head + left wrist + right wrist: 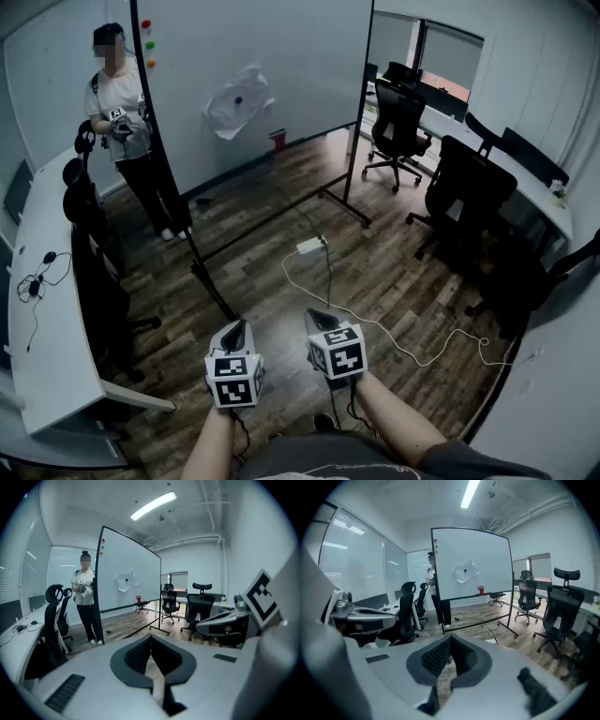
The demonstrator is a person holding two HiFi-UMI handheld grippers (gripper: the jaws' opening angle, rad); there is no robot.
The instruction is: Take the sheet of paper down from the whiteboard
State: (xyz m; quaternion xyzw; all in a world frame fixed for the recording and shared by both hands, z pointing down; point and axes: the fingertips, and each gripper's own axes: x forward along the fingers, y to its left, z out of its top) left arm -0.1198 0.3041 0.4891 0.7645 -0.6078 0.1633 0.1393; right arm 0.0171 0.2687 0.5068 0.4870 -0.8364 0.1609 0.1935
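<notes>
A crumpled white sheet of paper (237,103) hangs on the whiteboard (281,66), pinned by a blue magnet; it also shows in the left gripper view (125,581) and the right gripper view (465,572). The whiteboard stands on a black wheeled frame across the room, several steps away. My left gripper (237,330) and right gripper (319,321) are held side by side low in the head view, above the wood floor, both shut with nothing between the jaws. The jaws meet at their tips in the left gripper view (151,638) and in the right gripper view (451,639).
A person (127,112) with grippers stands at the whiteboard's left edge. A white desk (42,309) with black chairs runs along the left. Office chairs (398,117) and a desk fill the right. A white cable (394,337) and power strip (310,246) lie on the floor ahead.
</notes>
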